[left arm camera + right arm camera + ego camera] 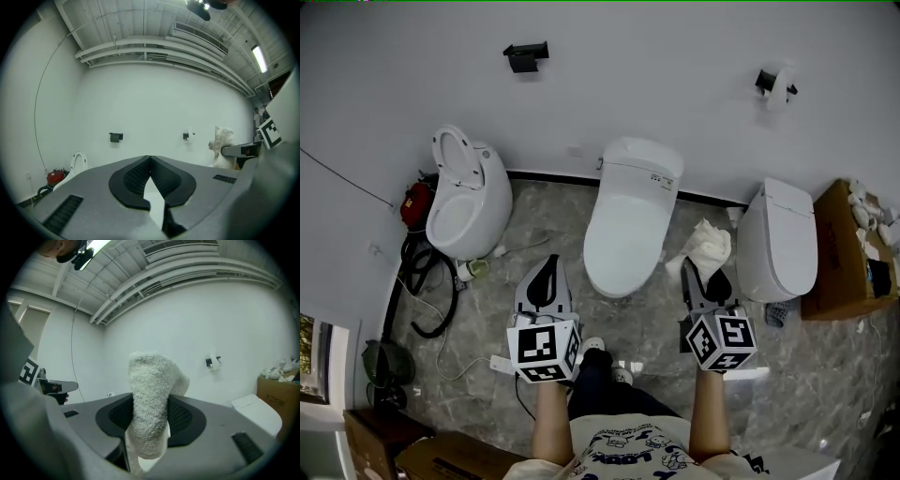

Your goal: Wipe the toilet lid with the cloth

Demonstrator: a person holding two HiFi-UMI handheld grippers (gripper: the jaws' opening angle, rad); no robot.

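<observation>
Straight ahead in the head view stands the middle toilet, its white lid (633,211) closed. My right gripper (690,269) hovers off that toilet's right front, shut on a white terry cloth (707,244) that bunches up past the jaw tips. The right gripper view shows the cloth (151,411) pinched between the black pads and hanging down over them. My left gripper (549,263) is held off the toilet's left front; its jaws meet at the tips (149,160) with nothing between them. Neither gripper touches the lid.
A toilet with its lid raised (469,192) stands at the left, a closed one (778,239) at the right. Beside that is a cardboard box (836,251). A black hose (427,286) and cables lie on the marble floor at left. Two holders (526,56) (775,84) hang on the wall.
</observation>
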